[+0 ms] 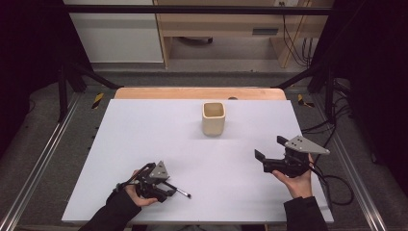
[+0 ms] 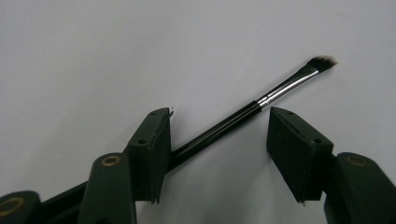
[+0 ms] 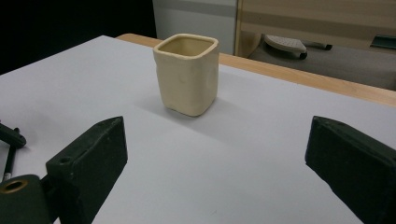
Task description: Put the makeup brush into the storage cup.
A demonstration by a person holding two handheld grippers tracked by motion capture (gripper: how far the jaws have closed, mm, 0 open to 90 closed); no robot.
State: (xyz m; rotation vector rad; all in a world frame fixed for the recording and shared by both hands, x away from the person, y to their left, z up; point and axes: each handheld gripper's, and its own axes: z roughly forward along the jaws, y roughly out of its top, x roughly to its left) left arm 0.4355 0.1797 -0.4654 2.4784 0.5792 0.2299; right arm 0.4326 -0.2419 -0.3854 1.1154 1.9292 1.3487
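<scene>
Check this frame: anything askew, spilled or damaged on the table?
Nothing stands out. The cream cup stands upright and looks empty, with no spill near it. The makeup brush lies flat, slanted between the left gripper fingers, which are not clamped on it. The right gripper is open, holding nothing.

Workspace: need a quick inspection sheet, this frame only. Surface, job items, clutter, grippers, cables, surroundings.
Surface: white board on a wooden table, flat, no spills seen.
Job's things: thin black makeup brush lying on the board between the left jaws; cream square cup upright, appears empty, far centre.
Clutter: nothing seen.
Grippers: left gripper open around the brush handle, one pad at the handle, the other apart; right gripper open, empty, facing the cup.
Cables: black cable trails from the right gripper off the board's edge.
Surroundings: metal frame rails, wooden furniture behind.
</scene>
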